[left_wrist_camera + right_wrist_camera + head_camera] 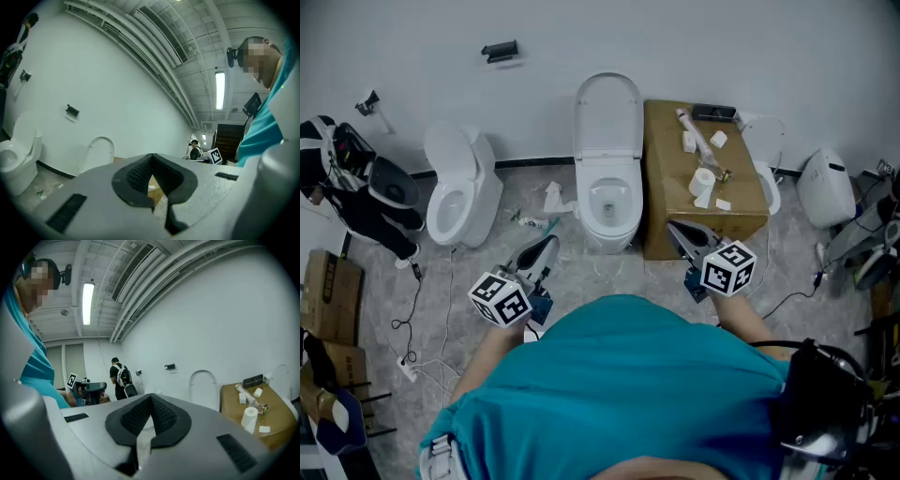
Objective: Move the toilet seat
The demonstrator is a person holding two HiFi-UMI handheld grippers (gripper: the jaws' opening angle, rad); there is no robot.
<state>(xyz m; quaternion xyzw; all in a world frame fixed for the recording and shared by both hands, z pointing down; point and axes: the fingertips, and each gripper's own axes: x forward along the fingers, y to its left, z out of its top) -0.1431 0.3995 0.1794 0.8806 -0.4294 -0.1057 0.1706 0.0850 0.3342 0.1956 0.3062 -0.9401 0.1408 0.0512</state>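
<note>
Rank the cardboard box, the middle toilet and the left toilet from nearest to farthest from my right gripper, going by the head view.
From the right gripper:
1. The cardboard box, just ahead of it, on the right.
2. The middle toilet, ahead and to the gripper's left, beside the box.
3. The left toilet, far over on the left, by the wall.

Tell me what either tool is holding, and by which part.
Nothing is held: the left tool and the right tool are both shut and empty.
</note>
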